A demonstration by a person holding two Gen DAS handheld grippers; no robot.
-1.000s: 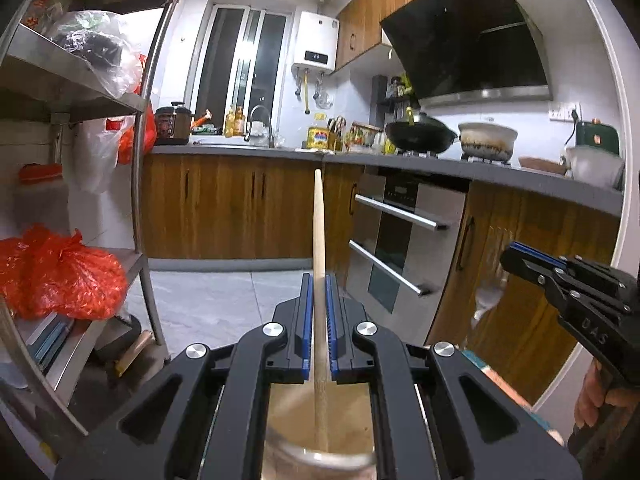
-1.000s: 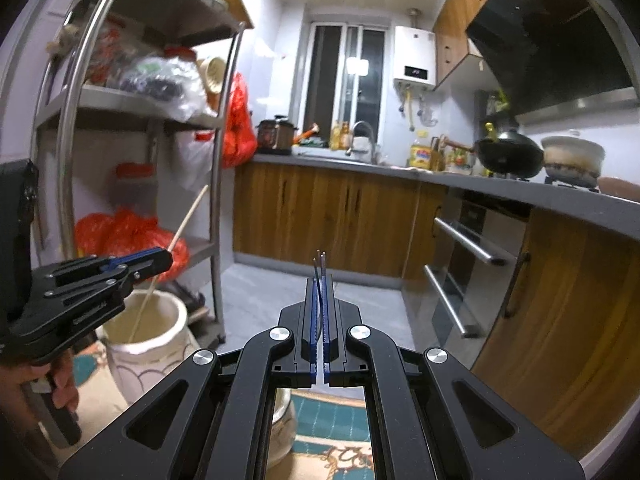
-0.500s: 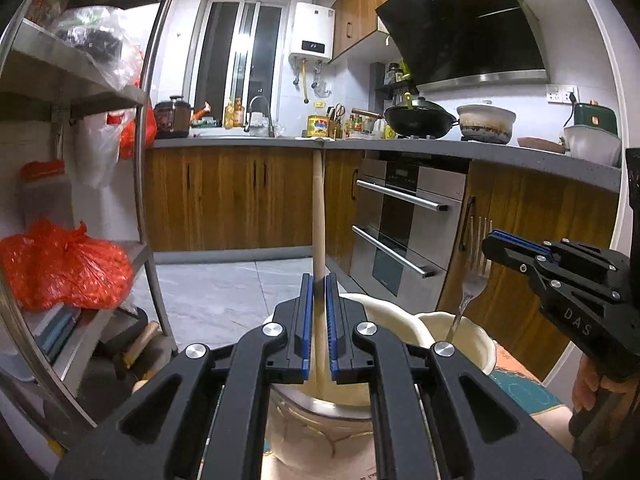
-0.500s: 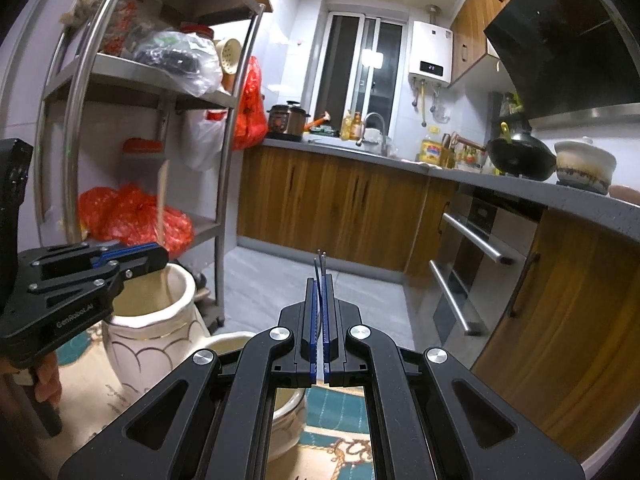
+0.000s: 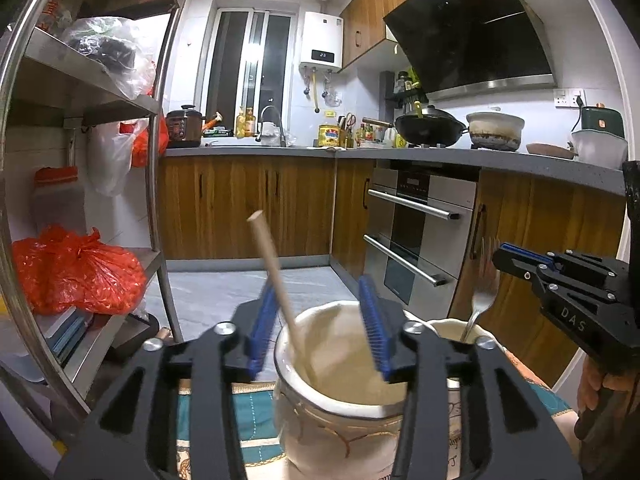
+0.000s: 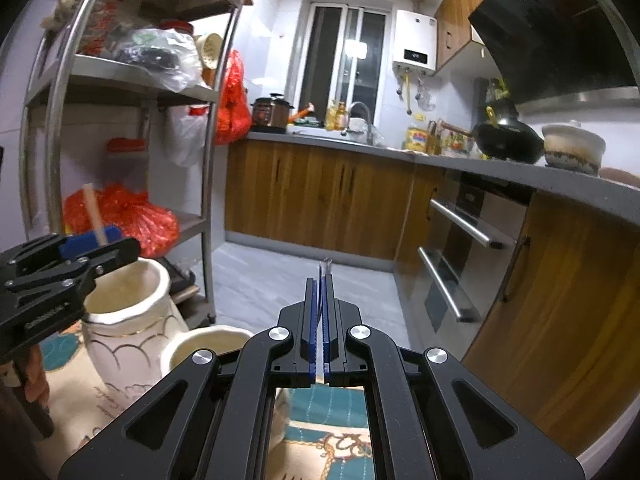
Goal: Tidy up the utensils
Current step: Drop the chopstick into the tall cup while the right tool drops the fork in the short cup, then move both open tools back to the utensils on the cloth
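Observation:
My left gripper (image 5: 316, 292) hovers over a tall cream jar (image 5: 340, 400); its jaws are opening. A wooden stick (image 5: 272, 264) stands between the blue pads with its lower end in the jar. It leans left, and neither pad presses on it. My right gripper (image 6: 320, 282) is shut on a metal fork (image 5: 480, 300), whose tines poke out past the pads. The fork's handle reaches down into a smaller cream jar (image 5: 448, 328) just right of the tall one. In the right wrist view the tall jar (image 6: 128, 320), the smaller jar (image 6: 208, 348) and the left gripper (image 6: 96, 246) sit at lower left.
Both jars stand on a teal patterned mat (image 6: 332, 436). A metal shelf rack (image 5: 158, 200) with red plastic bags (image 5: 76, 272) rises close on the left. Wooden cabinets and an oven (image 5: 416, 236) line the right, and open tiled floor (image 6: 304, 280) lies ahead.
The left jaws have opened and let go of the wooden stick, which dropped lower and now leans left in the tall jar. The right gripper stays shut on the fork.

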